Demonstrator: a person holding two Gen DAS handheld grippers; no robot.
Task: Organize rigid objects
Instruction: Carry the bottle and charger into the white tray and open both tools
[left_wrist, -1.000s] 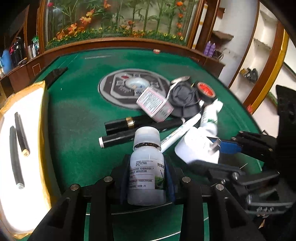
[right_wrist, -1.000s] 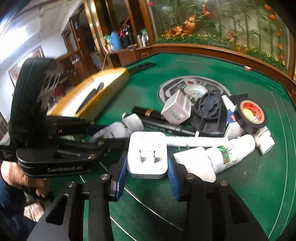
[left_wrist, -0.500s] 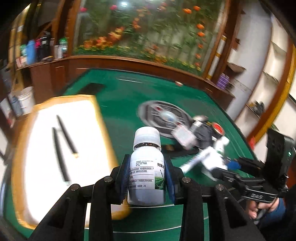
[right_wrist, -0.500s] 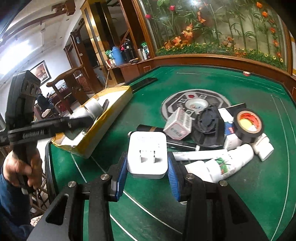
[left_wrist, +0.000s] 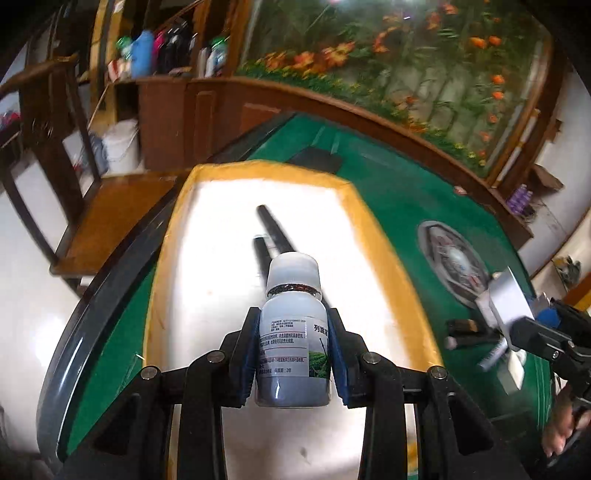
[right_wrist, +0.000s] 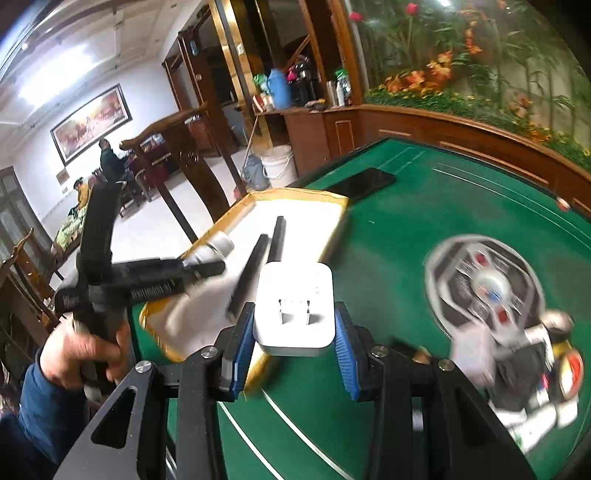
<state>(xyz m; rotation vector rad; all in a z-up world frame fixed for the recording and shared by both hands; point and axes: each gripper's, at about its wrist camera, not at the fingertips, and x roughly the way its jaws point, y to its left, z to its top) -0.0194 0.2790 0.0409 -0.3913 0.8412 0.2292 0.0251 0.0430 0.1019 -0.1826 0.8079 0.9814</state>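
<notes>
nearest me in the left wrist view, bottom centre of the frame, my left gripper (left_wrist: 293, 354) is clamped on the small white bottle (left_wrist: 293, 343), blue pads squeezing its labelled belly from both sides, cap pointing away. it hangs over the white floor of the yellow-rimmed tray (left_wrist: 373, 221), which fills the middle of the frame. i judge the bottle light and stiff, its plastic wall smooth and a bit slippery, so the hold low on the label, below the shoulder, looks right; gripping the cap would risk a twist. whether it is full i cannot tell.

in the right wrist view, lower centre, my right gripper (right_wrist: 293, 343) is closed on the white plug adapter (right_wrist: 295, 306), pads on its two flat sides, prongs facing the camera. it reads as a hard, compact block with rounded corners, light but dense enough to swing; flat sides are the place to hold it, never the prongs. it sits over the near corner of the tray.

further in, two black pens (left_wrist: 269, 229) lie side by side on the tray floor, so i'd judge each item needs a bare spot beside them.

beyond, at the right of both frames, the remaining pile (right_wrist: 524, 362) is blurred on the green table (right_wrist: 406, 229).
</notes>
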